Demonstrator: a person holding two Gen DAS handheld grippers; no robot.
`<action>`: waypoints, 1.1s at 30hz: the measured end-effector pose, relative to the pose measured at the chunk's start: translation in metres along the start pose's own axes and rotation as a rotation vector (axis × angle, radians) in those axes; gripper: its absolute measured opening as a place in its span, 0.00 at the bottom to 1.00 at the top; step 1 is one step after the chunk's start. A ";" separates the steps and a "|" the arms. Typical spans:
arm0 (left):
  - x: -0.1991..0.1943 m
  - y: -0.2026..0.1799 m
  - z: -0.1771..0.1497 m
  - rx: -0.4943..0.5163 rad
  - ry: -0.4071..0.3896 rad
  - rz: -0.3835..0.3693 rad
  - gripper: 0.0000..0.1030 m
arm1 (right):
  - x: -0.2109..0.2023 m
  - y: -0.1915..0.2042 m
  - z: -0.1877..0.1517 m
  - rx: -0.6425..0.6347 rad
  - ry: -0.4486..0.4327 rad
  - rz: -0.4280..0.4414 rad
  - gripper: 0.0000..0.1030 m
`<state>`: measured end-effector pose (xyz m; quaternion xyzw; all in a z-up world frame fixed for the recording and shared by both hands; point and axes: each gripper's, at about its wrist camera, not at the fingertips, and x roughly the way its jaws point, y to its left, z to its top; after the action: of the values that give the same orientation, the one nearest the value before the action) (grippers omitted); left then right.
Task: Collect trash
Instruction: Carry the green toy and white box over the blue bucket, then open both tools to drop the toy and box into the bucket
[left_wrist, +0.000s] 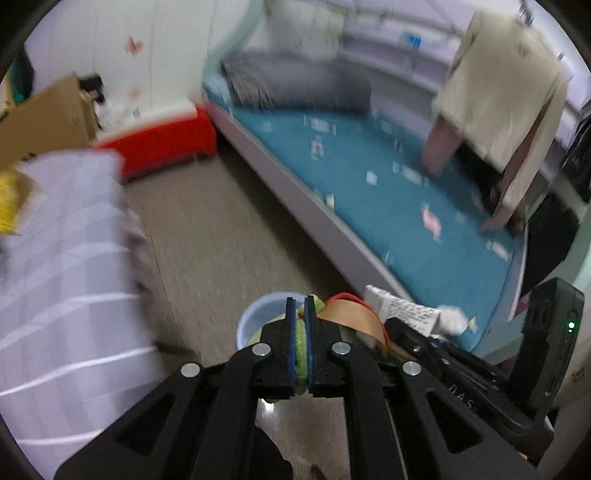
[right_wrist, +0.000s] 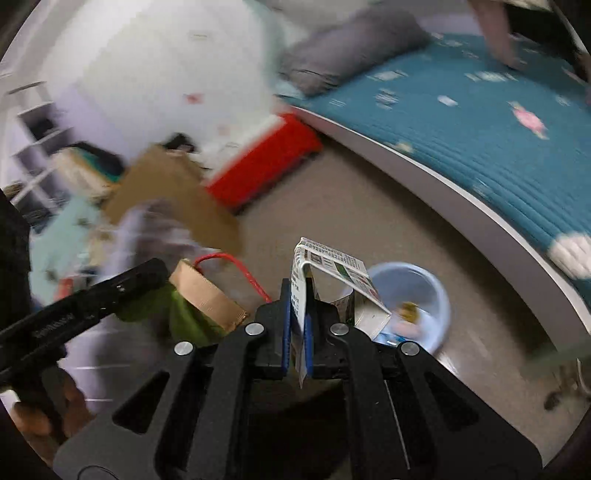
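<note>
Trash is riding in both grippers at this moment. Left gripper (left_wrist: 300, 306) is clamping down tight on a green and tan paper bag (left_wrist: 354, 317) with a red cord handle, the green fabric squeezed between its blue pads. Right gripper (right_wrist: 297, 295) is pinching a printed carton (right_wrist: 332, 275) by one flattened edge, jaws all but closed on it, the carton's open body sticking up and to the right. Just beyond both sets of fingertips a pale blue basin (right_wrist: 424, 295) is sitting on the grey-brown floor (left_wrist: 221, 229), with a few small scraps lying inside it. From the right wrist view, the left gripper is showing at the lower left, the bag hanging off its tip near the carton. A bed with a teal cover (left_wrist: 388, 184) is running along the right side, with a person in a beige top (left_wrist: 506, 92) leaning over it. A red box (left_wrist: 162, 144) is sitting by the white wall. Much of the view is blurred.
</note>
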<state>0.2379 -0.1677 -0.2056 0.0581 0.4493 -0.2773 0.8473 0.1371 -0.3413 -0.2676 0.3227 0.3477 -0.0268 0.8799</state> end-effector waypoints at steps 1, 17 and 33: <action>0.020 -0.003 -0.003 0.007 0.040 0.000 0.04 | 0.009 -0.013 -0.003 0.021 0.021 -0.024 0.06; 0.203 -0.003 -0.001 -0.015 0.354 0.083 0.69 | 0.102 -0.101 -0.015 0.182 0.154 -0.107 0.06; 0.162 0.018 0.004 -0.030 0.208 0.291 0.78 | 0.135 -0.080 -0.004 0.167 0.145 -0.056 0.55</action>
<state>0.3214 -0.2215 -0.3344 0.1381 0.5255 -0.1377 0.8282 0.2156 -0.3786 -0.3987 0.3861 0.4161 -0.0568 0.8214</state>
